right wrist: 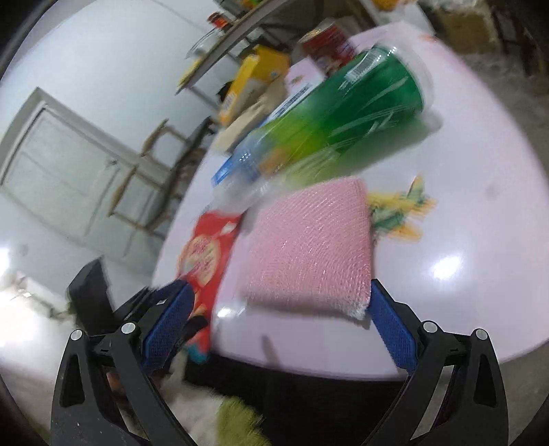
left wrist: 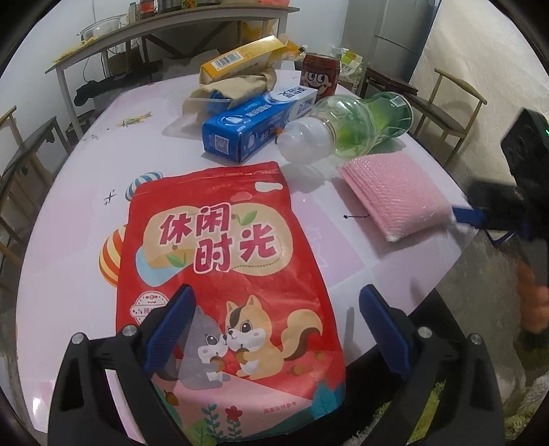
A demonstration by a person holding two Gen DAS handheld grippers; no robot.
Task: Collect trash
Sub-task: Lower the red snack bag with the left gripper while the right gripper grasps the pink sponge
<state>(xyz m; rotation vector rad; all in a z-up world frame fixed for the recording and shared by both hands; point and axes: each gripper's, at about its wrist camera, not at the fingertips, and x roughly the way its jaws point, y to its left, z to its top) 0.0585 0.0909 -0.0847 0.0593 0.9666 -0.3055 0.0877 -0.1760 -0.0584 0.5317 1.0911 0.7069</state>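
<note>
1. Surface first: a round, glossy pale pink tabletop [left wrist: 79, 240] with cartoon prints. Around it are wooden chairs, a long side table [left wrist: 137, 31] loaded with jars along the far left wall, and a fridge far right.
2. Left side: the red snack bag [left wrist: 219, 274] lies flat, long axis running near to far, its torn top pointing far and its bottom hanging a little over the near edge. The left hand-held gripper [left wrist: 274, 329] sits over its lower half with jaws wide apart, gripping nothing.
3. Middle, farther back: a blue toothpaste box [left wrist: 254, 125], a yellow box [left wrist: 240, 58] on crumpled brown paper, and a red can [left wrist: 319, 73] standing upright.
4. Just right of the blue box: a clear bottle with a green label [left wrist: 346, 123] on its side, cap end pointing near-left.
5. Right: the pink bubble-wrap pouch [right wrist: 308, 250] lies flat near the tabletop's rim, long axis slanting near-right. The right hand-held gripper [right wrist: 278, 322] is spread fully open around its near end, holding nothing; its right pad sits right at the pouch's corner.
6. Free room: bare tabletop between bag and pouch, and far left.
</note>
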